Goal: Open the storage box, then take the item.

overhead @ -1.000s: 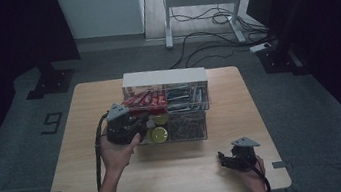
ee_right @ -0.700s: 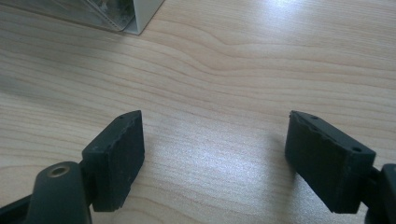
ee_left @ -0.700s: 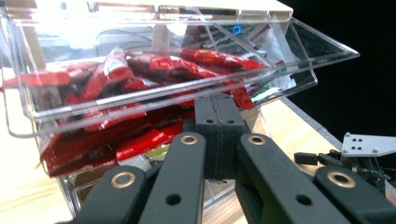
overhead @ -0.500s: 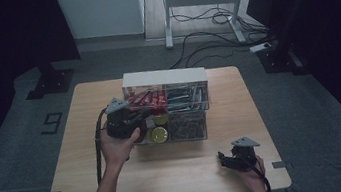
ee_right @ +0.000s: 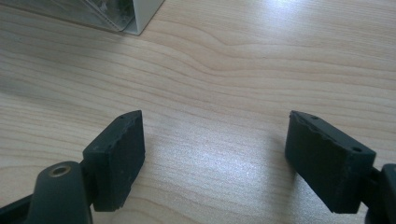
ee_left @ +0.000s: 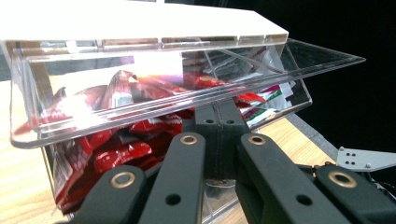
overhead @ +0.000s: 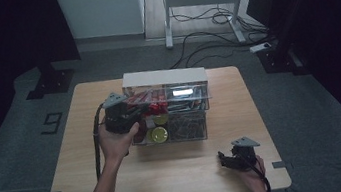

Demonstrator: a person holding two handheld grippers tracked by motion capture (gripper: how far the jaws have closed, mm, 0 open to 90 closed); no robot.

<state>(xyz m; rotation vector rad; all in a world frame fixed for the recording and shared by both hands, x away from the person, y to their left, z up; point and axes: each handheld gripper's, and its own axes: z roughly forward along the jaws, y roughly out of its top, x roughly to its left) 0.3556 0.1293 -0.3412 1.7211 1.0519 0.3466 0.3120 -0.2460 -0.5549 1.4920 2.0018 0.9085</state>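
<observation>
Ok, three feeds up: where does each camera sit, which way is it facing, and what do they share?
High view: above the person's side, looking forward and down at the table; both forearms, left gripper, right gripper.
Left gripper view: rides that gripper, jaws together, pushed under the clear organizer's raised lid.
Right gripper view: looks down between spread jaws at bare wood.
Shared: the organizer, whose corner the right gripper view catches.

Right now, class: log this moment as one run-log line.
left gripper: shut, at clear organiser beside red packets | right gripper: open, empty, over table
</observation>
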